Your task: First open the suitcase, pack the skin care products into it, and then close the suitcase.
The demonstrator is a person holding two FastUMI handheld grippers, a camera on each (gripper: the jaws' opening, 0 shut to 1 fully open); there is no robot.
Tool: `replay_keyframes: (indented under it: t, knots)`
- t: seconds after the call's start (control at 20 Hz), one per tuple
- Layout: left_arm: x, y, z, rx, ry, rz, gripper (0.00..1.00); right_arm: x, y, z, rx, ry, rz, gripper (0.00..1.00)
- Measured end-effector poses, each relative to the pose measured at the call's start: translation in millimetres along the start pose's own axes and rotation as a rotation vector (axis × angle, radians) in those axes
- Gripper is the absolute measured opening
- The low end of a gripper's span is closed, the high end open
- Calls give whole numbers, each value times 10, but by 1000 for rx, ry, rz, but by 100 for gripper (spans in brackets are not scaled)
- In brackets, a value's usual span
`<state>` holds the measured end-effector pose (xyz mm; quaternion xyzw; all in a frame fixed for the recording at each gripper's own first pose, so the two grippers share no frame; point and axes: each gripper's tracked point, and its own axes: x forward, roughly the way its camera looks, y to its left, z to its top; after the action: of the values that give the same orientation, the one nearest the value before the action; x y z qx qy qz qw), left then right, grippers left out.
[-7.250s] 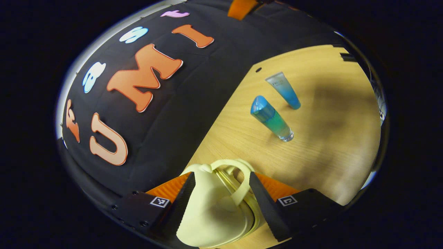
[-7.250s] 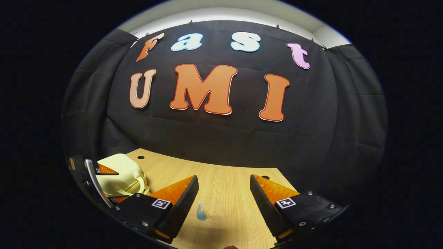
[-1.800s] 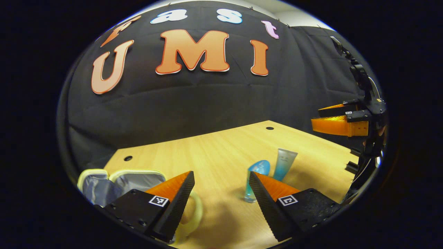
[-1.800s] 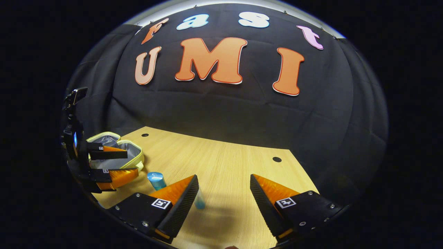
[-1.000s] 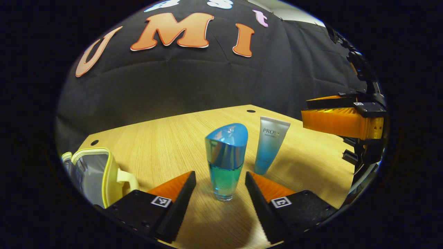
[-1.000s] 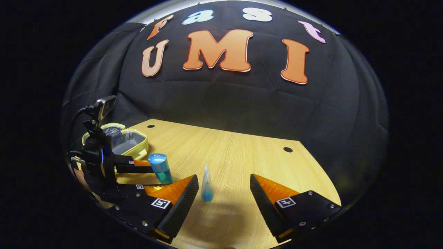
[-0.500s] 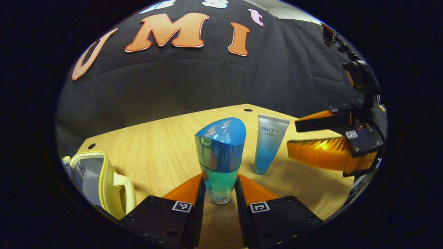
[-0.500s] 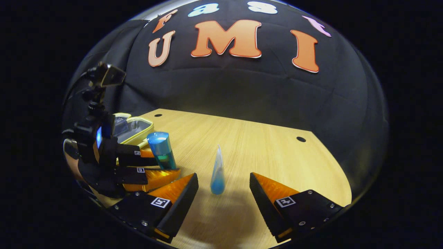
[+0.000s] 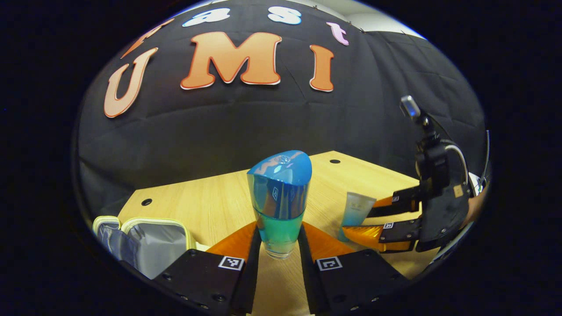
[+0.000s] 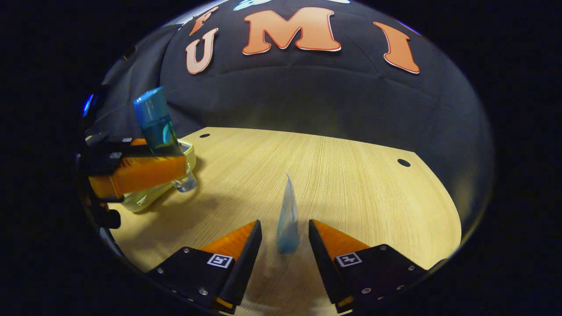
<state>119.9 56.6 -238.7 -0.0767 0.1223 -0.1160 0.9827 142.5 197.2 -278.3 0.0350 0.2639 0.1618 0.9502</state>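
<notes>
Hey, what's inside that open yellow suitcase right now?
The suitcase lies open, and the part of its grey lining on view is bare, with no product in it. The left gripper, shut on the blue bottle, hides its near edge.

Left gripper (image 9: 278,245): lower centre, fingers clamped on bottle (image 9: 279,197). Right gripper (image 10: 285,239): lower centre, fingers parted, straddling tube (image 10: 288,219).

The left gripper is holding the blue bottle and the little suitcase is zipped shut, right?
Not quite. The left gripper does hold the blue bottle, but the suitcase is open: the left gripper view shows its grey lining.
</notes>
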Motion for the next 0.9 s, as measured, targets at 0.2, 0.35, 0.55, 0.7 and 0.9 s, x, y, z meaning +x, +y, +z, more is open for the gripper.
replay_keyframes:
  t: [0.2, 0.35, 0.55, 0.7, 0.9]
  knots:
    - [-169, 262, 241, 6, -49, 72, 45, 77, -21, 29, -18, -3, -1, 44]
    - [-351, 470, 340, 6, -61, 117, 45, 3, 88, 126, -2, 6, 31, 33]
    - [-662, 867, 572, -34, -67, 173, 46, -258, 361, 530, -36, -28, 63, 26]
    - [-943, 1116, 760, -36, -71, 201, 45, -437, 647, 855, -40, -50, 96, 31]
    - [-1249, 1518, 867, -40, -60, 237, 45, -602, 1039, 1281, -37, -96, 132, 32]
